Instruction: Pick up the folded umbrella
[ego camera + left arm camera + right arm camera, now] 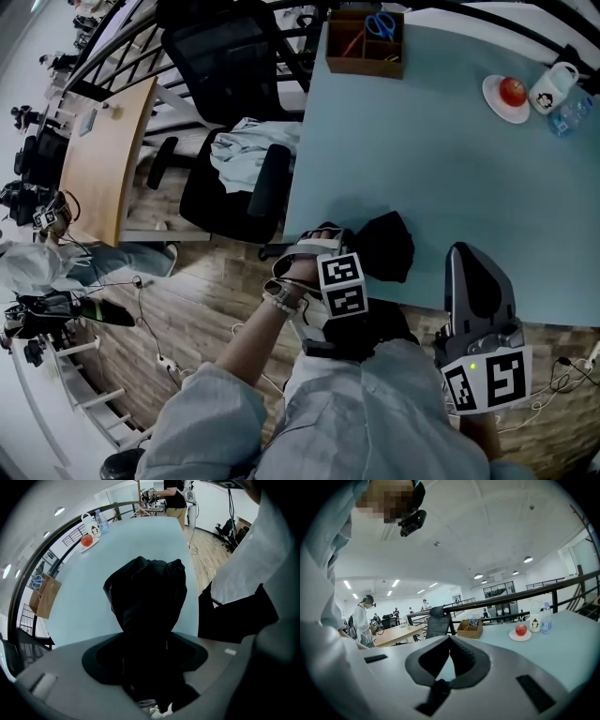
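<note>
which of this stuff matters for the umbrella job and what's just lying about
Job: umbrella

Lying about: box, scissors, plate, apple, mug, bottle, chair

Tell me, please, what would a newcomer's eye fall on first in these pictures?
The black folded umbrella sits at the near edge of the pale blue table. The left hand-held gripper points down over it, jaws wide to either side of it. The right hand-held gripper is at the same edge, further right, with nothing in it. At the far right corner a red apple sits on a white plate.
</note>
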